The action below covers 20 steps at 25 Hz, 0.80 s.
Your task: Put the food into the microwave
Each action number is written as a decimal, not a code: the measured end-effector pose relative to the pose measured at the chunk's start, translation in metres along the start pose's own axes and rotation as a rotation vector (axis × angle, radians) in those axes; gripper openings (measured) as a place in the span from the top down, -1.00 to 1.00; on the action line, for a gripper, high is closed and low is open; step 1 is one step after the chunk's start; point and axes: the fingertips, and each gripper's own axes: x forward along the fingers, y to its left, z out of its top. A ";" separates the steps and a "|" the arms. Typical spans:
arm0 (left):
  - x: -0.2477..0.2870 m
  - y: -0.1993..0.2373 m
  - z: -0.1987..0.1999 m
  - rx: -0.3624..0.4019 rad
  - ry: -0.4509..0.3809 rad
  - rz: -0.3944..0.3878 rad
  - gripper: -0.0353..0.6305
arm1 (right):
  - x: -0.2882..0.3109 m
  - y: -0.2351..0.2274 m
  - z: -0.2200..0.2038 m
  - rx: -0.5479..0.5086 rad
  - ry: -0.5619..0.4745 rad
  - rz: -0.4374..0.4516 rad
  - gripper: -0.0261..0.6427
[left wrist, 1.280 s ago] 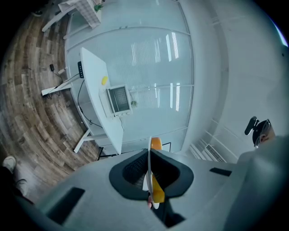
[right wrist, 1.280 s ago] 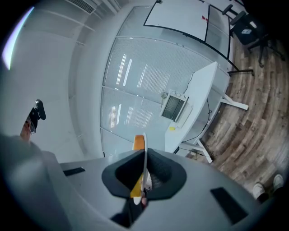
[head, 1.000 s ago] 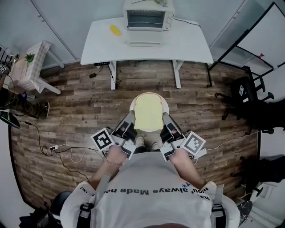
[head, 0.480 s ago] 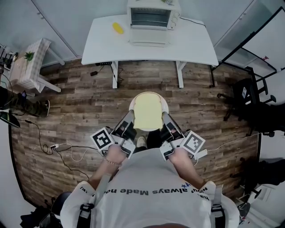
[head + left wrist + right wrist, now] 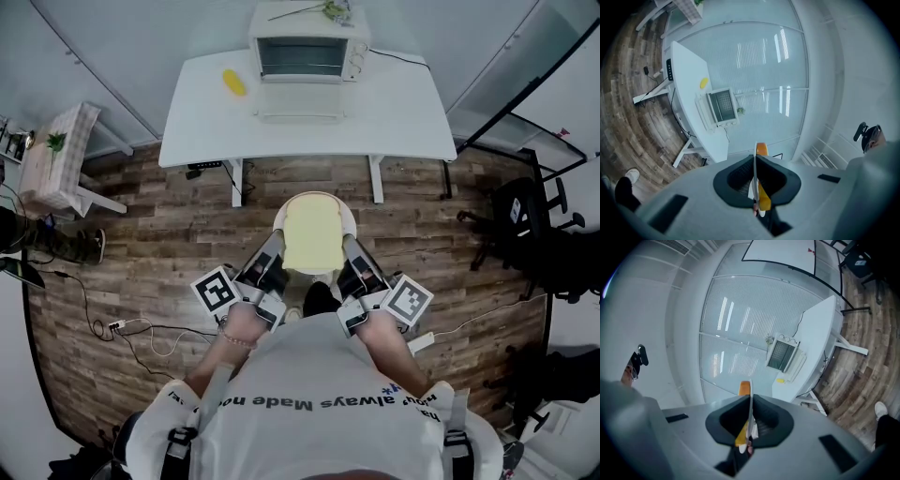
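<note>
The left gripper [image 5: 275,246] is clamping the left rim of a white plate [image 5: 315,198], and the right gripper [image 5: 350,246] is clamping the opposite rim, so the plate is hanging level between them above the wood floor [image 5: 169,220]. The toast [image 5: 314,234] is lying flat on the plate, midway between the two grippers.

In the left gripper view, the jaws of the left gripper [image 5: 754,174] are pressing together on the thin plate [image 5: 754,161] edge, with the toast [image 5: 761,149] showing just past it. In the right gripper view, the right gripper [image 5: 749,420] is pinching the plate [image 5: 750,404] the same way, with the toast [image 5: 745,387] peeking beyond.

The microwave [image 5: 309,49] is standing well ahead of both grippers on a white table [image 5: 398,103], its door lying open toward them. A small yellow item [image 5: 233,82] is sitting on the table, ahead and to the left of the left gripper.
</note>
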 end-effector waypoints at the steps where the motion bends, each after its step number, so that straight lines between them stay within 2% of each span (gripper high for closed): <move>1: 0.014 0.000 0.001 0.000 0.002 -0.001 0.84 | 0.004 -0.003 0.013 -0.003 -0.002 0.002 0.85; 12: 0.143 0.009 0.002 -0.001 0.032 -0.004 0.84 | 0.034 -0.041 0.129 -0.005 -0.027 -0.002 0.85; 20: 0.190 0.021 0.004 -0.014 0.029 0.012 0.84 | 0.051 -0.062 0.171 0.014 -0.019 -0.012 0.85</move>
